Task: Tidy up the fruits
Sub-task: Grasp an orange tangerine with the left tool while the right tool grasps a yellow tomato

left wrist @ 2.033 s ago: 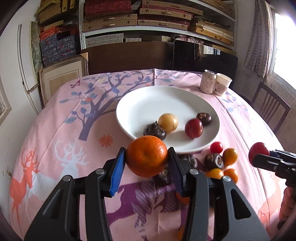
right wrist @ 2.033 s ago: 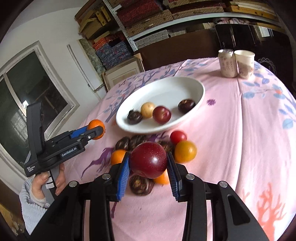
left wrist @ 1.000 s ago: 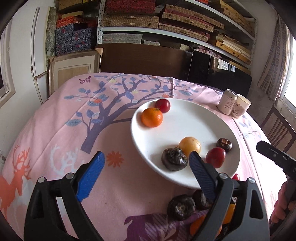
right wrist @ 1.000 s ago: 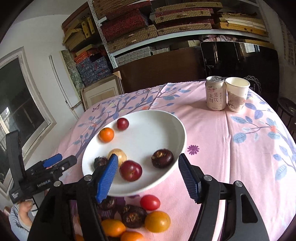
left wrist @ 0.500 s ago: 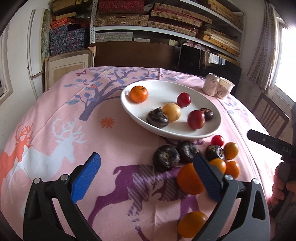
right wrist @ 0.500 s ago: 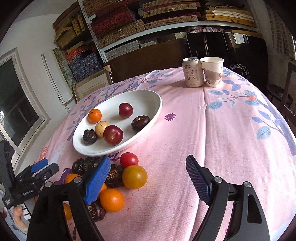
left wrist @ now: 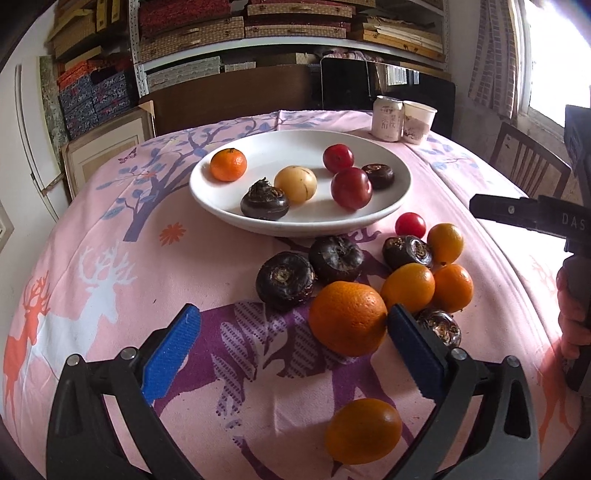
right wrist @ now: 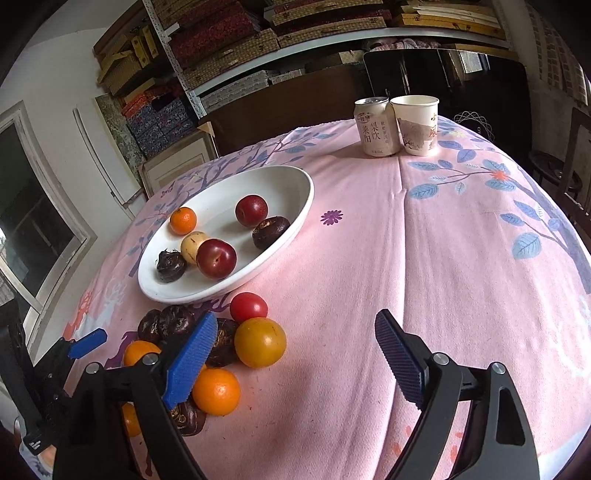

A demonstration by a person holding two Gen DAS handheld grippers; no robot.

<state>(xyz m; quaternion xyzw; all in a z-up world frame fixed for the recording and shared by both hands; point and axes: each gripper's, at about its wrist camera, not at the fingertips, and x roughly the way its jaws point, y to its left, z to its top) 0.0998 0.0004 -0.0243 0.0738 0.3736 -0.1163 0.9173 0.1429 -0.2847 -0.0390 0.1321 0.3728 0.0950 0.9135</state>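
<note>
Since release, your small orange (left wrist: 228, 164) and red plum (left wrist: 338, 158) sit in the plate (left wrist: 400, 184), upper centre; left gripper (left wrist: 293, 349) fingers fully apart, right gripper (right wrist: 295, 356) fingers opening, both empty.

Plate (left wrist: 400, 184) mid-worktop (left wrist: 110, 295), loose fruit pile (left wrist: 369, 280) just in front of it.
Six fruits lie in the plate: mandarin (left wrist: 228, 164) at its left, the rest to the right. Can (right wrist: 376, 126) and paper cup (right wrist: 416, 123) stand touching, side by side, behind the plate at the far right. Left tool (left wrist: 293, 356) sits near edge, before the pile; a big orange (left wrist: 348, 318) lies against its right pad, one more fruit (left wrist: 362, 430) nearer still. Right tool (right wrist: 295, 358) is right of the pile. Shelves (left wrist: 280, 26) behind the worktop.
</note>
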